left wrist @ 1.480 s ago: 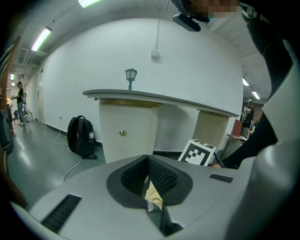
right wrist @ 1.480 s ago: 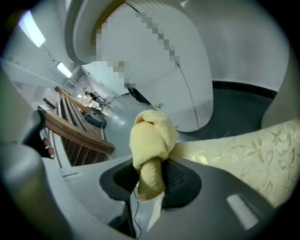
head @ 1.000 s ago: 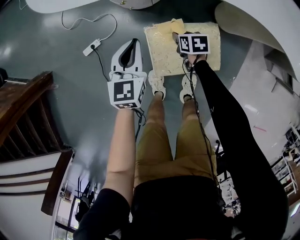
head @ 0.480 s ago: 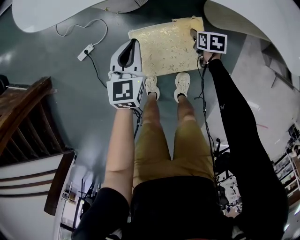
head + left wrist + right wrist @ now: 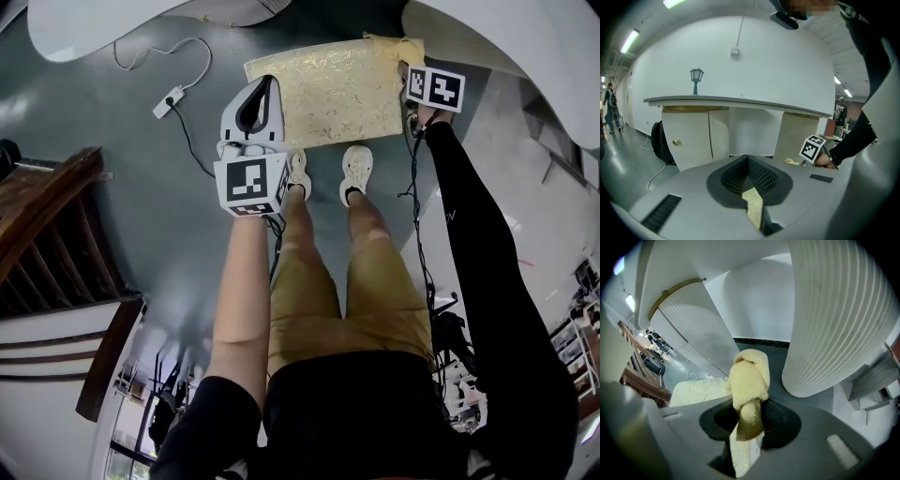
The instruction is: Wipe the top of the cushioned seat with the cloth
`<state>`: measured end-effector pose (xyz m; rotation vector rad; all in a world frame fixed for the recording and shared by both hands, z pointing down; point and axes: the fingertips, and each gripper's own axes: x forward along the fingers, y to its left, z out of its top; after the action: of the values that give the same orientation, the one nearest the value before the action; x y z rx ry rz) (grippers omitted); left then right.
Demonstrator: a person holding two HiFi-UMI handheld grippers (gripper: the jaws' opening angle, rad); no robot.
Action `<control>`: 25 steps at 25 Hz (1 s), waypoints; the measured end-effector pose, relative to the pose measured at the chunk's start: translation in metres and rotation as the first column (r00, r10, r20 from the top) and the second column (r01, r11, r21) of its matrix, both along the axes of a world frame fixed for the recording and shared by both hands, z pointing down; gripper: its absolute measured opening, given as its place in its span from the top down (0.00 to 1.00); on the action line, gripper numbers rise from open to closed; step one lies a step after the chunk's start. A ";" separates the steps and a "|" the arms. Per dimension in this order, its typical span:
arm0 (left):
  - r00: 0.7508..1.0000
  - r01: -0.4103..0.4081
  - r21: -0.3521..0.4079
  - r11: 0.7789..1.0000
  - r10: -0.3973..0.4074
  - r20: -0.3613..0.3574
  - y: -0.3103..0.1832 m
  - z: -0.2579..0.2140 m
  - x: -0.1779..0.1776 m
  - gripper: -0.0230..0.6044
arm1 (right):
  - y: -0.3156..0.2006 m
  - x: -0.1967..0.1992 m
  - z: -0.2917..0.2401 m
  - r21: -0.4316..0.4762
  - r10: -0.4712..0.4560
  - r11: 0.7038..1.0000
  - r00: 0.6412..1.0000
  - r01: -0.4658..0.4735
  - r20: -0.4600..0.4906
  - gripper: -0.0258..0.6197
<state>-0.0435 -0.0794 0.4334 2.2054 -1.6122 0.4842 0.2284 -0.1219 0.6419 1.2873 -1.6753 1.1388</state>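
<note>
Right tool (image 5: 750, 423) clenched on the cloth (image 5: 751, 373), yellow, bunched like a knot, sticking out past the jaws. Directly below the jaws and to their left, the cushioned seat (image 5: 693, 390), cream with a fine gold pattern. In the head view, same tool (image 5: 414, 75) at the far right corner of the seat (image 5: 323, 89), with the cloth (image 5: 409, 49) over that corner; contact with the top not possible to confirm. Farther ahead of this tool, grey floor (image 5: 776, 352) and, to the right, a white ribbed column (image 5: 839, 315).

Left tool (image 5: 749, 171) closed, jaws together, nothing held between them. In the head view, left tool (image 5: 262, 94) just beside the left edge of the seat. To its right, white shoes (image 5: 356, 169) at the near edge of the seat. To its left on the floor, a white cable with a small box (image 5: 169, 98). Far ahead of it, a white cabinet (image 5: 693, 136) with a round knob, a black bag (image 5: 661, 143) beside, a small lamp (image 5: 696, 77) on top.
</note>
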 end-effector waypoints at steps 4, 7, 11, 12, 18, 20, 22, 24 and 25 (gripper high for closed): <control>1.000 0.026 0.013 1.000 -0.026 -0.003 0.009 -0.007 -0.005 0.95 | -0.004 -0.011 -0.015 0.063 -0.036 0.997 0.999 0.034 0.040 0.80; 0.999 0.042 0.011 0.999 -0.042 -0.004 0.017 -0.005 -0.020 0.95 | -0.010 -0.044 -0.036 0.129 -0.087 0.989 0.991 0.073 0.105 0.80; 0.998 0.057 0.004 0.998 -0.057 -0.012 0.029 -0.004 -0.046 0.95 | -0.009 -0.105 -0.056 0.192 -0.172 0.972 0.969 0.137 0.179 0.80; 0.998 0.061 0.002 0.998 -0.061 -0.013 0.033 -0.004 -0.055 0.95 | -0.005 -0.125 -0.060 0.201 -0.194 0.968 0.961 0.153 0.199 0.80; 0.996 0.092 -0.009 0.996 -0.092 -0.003 0.050 -0.002 -0.117 0.95 | 0.035 -0.270 -0.076 0.242 -0.368 0.923 0.875 0.301 0.315 0.80; 0.994 0.108 -0.011 0.994 -0.108 0.005 0.055 -0.001 -0.142 0.95 | 0.053 -0.316 -0.077 0.252 -0.415 0.906 0.837 0.341 0.357 0.80; 0.992 0.127 -0.014 0.992 -0.127 0.010 0.058 0.001 -0.163 0.95 | 0.070 -0.352 -0.068 0.242 -0.443 0.895 0.808 0.375 0.388 0.80; 0.990 0.141 -0.018 0.990 -0.141 0.017 0.062 0.004 -0.181 0.95 | 0.086 -0.370 -0.046 0.186 -0.452 0.892 0.806 0.412 0.381 0.80; 0.989 0.147 -0.022 0.989 -0.147 0.020 0.064 0.006 -0.187 0.95 | 0.094 -0.372 -0.031 0.140 -0.448 0.893 0.819 0.428 0.358 0.80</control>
<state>-0.2308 -0.0150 0.4393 2.0520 -1.7536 0.4794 -0.1438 -0.0275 0.6109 0.6633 -2.1619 1.1060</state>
